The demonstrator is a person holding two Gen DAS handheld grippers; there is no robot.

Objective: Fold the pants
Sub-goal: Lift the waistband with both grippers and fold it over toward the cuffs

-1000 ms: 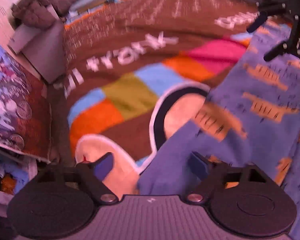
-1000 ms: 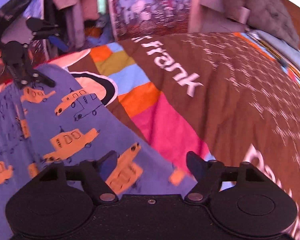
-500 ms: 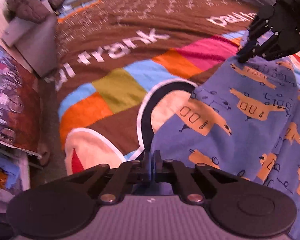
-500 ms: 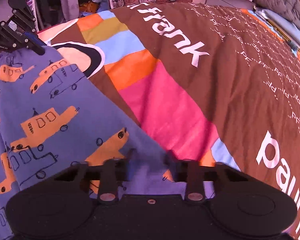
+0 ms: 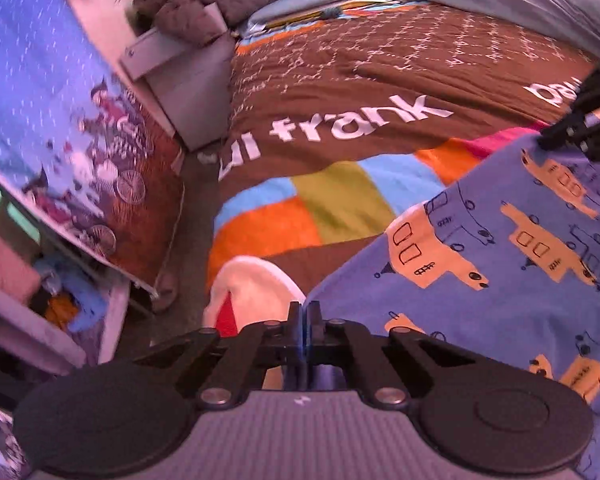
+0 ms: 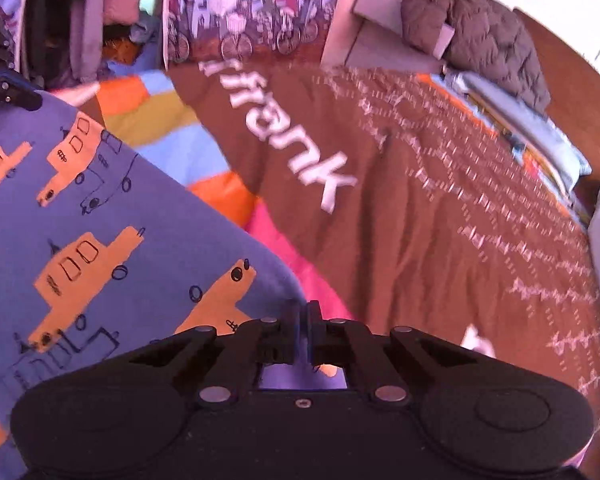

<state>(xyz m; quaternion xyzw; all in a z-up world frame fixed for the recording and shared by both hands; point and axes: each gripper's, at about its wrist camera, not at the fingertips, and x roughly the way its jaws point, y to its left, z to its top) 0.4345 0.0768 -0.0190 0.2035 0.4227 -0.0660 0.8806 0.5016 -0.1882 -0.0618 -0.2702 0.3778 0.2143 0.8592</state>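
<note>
The pants [image 5: 500, 248] are blue-purple with orange car prints and lie over a bed; they also fill the left of the right wrist view [image 6: 100, 240]. My left gripper [image 5: 304, 320] is shut on one corner of the pants' edge. My right gripper [image 6: 301, 316] is shut on the other corner of that edge. The edge is stretched between them and lifted off the bedspread. Each gripper shows in the other's view, the right one [image 5: 580, 128] at far right, the left one [image 6: 4, 88] at far left.
The bed has a brown bedspread [image 5: 380, 60] with white lettering and coloured blocks. A grey quilted blanket [image 6: 476, 36] lies on the headboard. A bicycle-print panel [image 5: 80, 140] stands beside the bed, with clutter on the floor [image 5: 60, 300] below it.
Both grippers went from open to shut on the pants' edge, then lifted it. The views have risen and tilted, showing more of the room beside the bed.
</note>
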